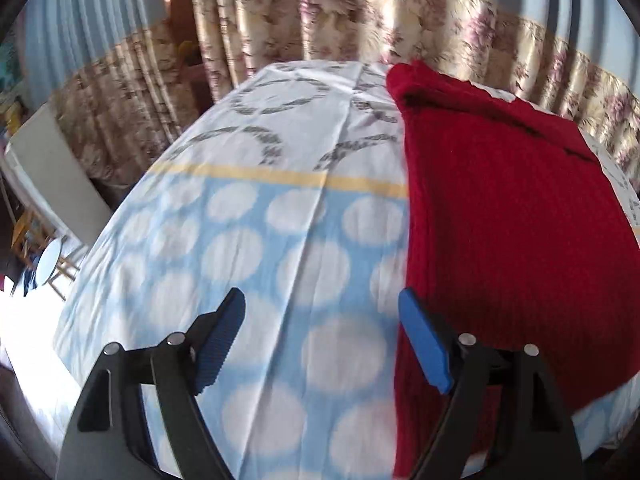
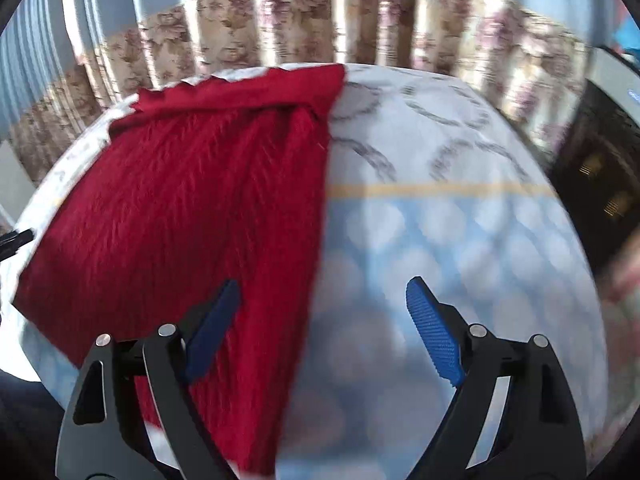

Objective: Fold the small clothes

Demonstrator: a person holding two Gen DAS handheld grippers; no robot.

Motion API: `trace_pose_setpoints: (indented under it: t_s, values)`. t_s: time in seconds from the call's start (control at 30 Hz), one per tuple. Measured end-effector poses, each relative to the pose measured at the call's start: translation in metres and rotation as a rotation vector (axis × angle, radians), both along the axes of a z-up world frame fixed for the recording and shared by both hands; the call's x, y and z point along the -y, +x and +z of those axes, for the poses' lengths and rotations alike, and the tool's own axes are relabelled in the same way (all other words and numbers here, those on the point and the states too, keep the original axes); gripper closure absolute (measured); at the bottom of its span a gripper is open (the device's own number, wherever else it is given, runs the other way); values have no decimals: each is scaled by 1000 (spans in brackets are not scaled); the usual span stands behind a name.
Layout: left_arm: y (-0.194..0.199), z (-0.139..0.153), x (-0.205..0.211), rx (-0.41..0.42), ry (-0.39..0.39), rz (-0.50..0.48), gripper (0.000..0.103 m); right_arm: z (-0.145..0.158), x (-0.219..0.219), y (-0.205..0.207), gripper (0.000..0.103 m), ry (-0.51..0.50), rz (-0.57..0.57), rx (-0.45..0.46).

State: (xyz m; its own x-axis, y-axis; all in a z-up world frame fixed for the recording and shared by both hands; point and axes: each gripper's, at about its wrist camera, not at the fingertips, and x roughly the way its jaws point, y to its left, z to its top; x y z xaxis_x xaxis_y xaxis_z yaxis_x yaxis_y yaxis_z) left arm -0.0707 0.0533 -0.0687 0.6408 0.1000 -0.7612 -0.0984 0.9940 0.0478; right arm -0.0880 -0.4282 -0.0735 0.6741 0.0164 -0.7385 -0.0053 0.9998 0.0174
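A dark red knitted garment (image 1: 508, 216) lies flat on a sheet-covered table (image 1: 256, 240); it fills the right half of the left wrist view and the left half of the right wrist view (image 2: 188, 208). My left gripper (image 1: 322, 304) is open and empty above the sheet, its right finger over the garment's left edge. My right gripper (image 2: 322, 292) is open and empty, its left finger (image 2: 216, 320) over the garment, its right finger over bare sheet. The right wrist view is blurred.
The sheet (image 2: 448, 240) is light blue with white dots near me, white with grey rings further off. Floral and blue curtains (image 1: 360, 16) hang behind the table. A white cabinet (image 1: 52, 172) and a stool (image 1: 50, 264) stand at the left, dark furniture (image 2: 600, 168) at the right.
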Motion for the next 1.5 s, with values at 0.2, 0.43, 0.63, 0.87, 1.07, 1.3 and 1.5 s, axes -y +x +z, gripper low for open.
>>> trace_pose_setpoints:
  t_s: [0.2,0.43,0.63,0.87,1.07,1.3,1.5]
  values:
    - [-28,-5,27,4,-16,-83,24,-7,-27,-42,33,-7,1,-10]
    - [-34,-9,28,5,-107,-54,24,-35,-30,-47,65,93,-25,-78]
    - [-34,-14,36,-62,-95,-95,42,-29,-36,-46,92,91,1,-50]
    - [-30,-5,55,-72,-62,-171,94,-16,-29,-42,92,136,-2,-30]
    - [-17,22,54,-47,-46,-195,95,0,-21,-36,93,179,4,-12]
    - [23,63,38,15,-161,-164,95,35,-9,-12,93,182,15,72]
    - [95,96,59,145,-63,-201,95,73,-13,45,93,174,50,167]
